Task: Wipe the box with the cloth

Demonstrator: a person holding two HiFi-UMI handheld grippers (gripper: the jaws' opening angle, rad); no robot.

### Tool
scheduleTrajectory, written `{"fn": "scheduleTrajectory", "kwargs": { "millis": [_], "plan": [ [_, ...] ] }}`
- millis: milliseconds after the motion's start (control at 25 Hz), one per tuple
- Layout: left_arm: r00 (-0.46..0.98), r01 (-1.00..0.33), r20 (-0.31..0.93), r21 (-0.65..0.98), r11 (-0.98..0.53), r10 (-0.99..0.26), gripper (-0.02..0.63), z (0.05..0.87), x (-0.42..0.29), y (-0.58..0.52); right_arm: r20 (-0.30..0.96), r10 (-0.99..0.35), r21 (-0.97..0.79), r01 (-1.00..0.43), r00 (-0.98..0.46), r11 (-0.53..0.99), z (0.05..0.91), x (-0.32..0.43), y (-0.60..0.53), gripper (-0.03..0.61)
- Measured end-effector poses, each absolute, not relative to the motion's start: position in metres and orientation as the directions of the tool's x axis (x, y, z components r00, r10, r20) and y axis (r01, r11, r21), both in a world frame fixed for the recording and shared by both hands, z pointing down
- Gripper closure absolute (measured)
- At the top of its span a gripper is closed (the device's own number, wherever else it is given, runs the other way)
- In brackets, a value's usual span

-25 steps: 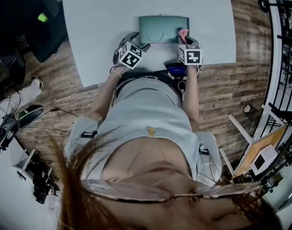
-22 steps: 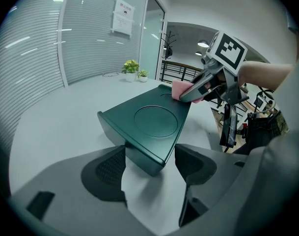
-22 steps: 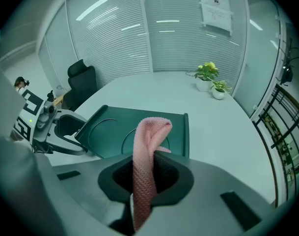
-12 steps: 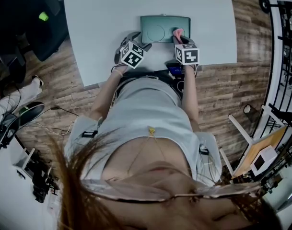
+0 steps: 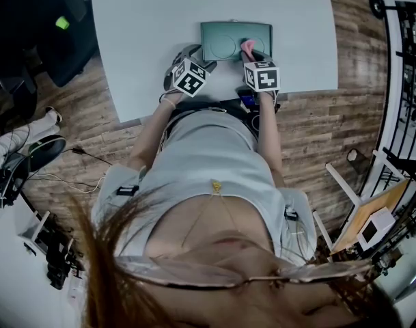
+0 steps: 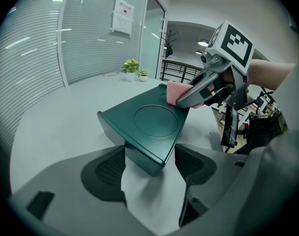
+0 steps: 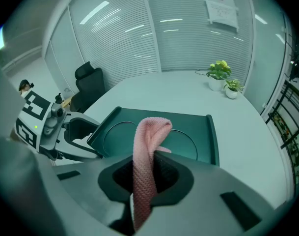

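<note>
Knitted pink cloth (image 7: 150,132) pinched in right gripper (image 7: 148,167), smooth green box (image 7: 196,134)

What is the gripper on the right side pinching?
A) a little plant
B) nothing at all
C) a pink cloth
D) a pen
C: in the right gripper view, the right gripper has its jaws shut on the pink cloth, which droops over the green box.
</note>
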State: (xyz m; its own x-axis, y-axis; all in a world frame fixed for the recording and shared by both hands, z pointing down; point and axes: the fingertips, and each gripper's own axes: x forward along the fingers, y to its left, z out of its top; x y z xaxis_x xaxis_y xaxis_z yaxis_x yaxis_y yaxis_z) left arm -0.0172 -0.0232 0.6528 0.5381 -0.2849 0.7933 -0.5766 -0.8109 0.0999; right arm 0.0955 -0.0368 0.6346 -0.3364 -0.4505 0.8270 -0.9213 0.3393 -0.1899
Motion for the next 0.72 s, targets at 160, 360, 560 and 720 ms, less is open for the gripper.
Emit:
{"fn": "scheduleTrajectory", "kwargs": {
  "millis": [160, 360, 560, 720],
  "plan": [
    [0.539, -0.576, 0.793, 0.100, -0.811, -0.284, 0.291, 0.656, -0.018, -0.025, 0.832, -0.443, -0.177, -0.916, -0.335, 0.361, 0.637, 0.090, -0.038, 0.534],
    [0.540, -0.577, 0.792, 0.100, -0.811, -0.286, 0.291, 0.655, -0.018, -0.025, 0.821, -0.431, -0.213, -0.902, -0.374, 0.375, 0.634, 0.081, -0.039, 0.534],
    [0.541, -0.576, 0.792, 0.103, -0.811, -0.283, 0.291, 0.656, -0.017, -0.024, 0.788, -0.405, -0.321, -0.871, -0.464, 0.372, 0.634, 0.058, -0.036, 0.534],
    [0.543, -0.578, 0.790, 0.104, -0.810, -0.286, 0.291, 0.657, -0.018, -0.024, 0.789, -0.383, -0.326, -0.856, -0.480, 0.402, 0.636, 0.043, -0.038, 0.534]
  ]
}}
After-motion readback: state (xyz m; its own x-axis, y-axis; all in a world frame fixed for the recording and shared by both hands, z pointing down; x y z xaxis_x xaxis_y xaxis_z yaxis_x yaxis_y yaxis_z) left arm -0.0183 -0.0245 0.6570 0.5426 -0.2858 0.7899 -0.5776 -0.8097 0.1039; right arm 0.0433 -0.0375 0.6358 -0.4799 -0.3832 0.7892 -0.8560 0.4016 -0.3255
